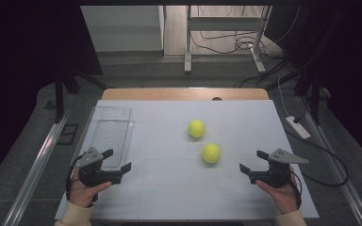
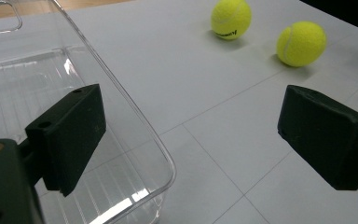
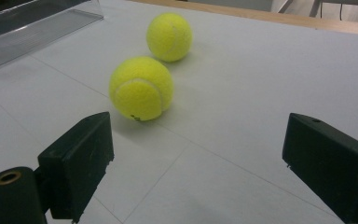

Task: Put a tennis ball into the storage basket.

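The left gripper [image 1: 119, 159] sits at about seven o'clock on the table, its jaws spread as wide as they go, with nothing between the pads. In the left gripper view one black jaw hangs over the near corner of the clear plastic tray [image 2: 121, 93] and the other over bare tabletop; whether the jaw touches the tray's rim I cannot tell. The right gripper [image 1: 254, 160] is at about five o'clock, its jaws also wide apart and empty (both point inward toward the middle of the table).

The near tennis ball [image 1: 211, 153] lies a little right of the table's centre, near the right gripper and toward ten o'clock from it, well apart from the left gripper. The far tennis ball [image 1: 196, 128] rests just beyond it, toward eleven o'clock from the near one, the two close but not touching. In the right gripper view the near tennis ball [image 3: 141, 88] sits ahead of the left-hand jaw, with the far tennis ball [image 3: 169, 37] behind it.

Both balls are round, fuzzy and bright yellow-green, with a pale curved seam; the far one carries dark printed lettering in the left gripper view. The tray is long, rectangular, transparent and glossy, with rounded corners and a finely ribbed floor. The table [image 1: 179, 197] has a smooth, matt, pale grey top crossed by thin seams, with a wooden strip at its far edge. The jaw pads are blocky, matt black, with small screw holes.
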Demonstrator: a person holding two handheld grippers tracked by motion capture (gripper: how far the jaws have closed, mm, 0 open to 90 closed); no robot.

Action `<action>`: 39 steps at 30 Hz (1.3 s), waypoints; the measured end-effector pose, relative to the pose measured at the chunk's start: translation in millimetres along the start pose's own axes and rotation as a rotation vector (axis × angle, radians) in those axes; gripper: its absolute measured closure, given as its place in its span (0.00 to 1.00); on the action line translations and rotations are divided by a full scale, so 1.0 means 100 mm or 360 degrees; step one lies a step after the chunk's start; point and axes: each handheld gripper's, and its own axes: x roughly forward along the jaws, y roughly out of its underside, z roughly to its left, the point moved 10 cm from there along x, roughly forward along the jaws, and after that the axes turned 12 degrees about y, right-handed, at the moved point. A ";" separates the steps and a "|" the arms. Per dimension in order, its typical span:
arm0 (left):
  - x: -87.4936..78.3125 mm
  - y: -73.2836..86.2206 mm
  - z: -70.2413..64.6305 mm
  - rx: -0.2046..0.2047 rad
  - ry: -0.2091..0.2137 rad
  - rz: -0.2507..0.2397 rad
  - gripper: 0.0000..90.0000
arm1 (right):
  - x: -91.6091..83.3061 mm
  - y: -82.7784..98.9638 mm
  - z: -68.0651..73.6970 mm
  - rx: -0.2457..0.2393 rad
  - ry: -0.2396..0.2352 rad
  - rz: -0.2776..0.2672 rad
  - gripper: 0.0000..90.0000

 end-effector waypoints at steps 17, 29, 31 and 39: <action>0.04 0.03 -0.02 0.0020 0.0002 0.0023 0.09 | 0.03 0.03 -0.05 0.0025 0.0016 0.0019 0.11; 0.00 0.03 -0.02 0.0011 -0.0003 0.0016 0.09 | 0.05 0.01 -0.01 0.0029 -0.0003 0.0016 0.11; 0.00 0.03 -0.02 0.0011 0.0001 0.0013 0.09 | 0.05 0.01 -0.02 0.0033 0.0000 0.0020 0.11; 0.01 -0.03 -0.06 0.0016 0.0021 0.0002 0.10 | 0.03 0.01 -0.02 0.0046 -0.0011 0.0009 0.11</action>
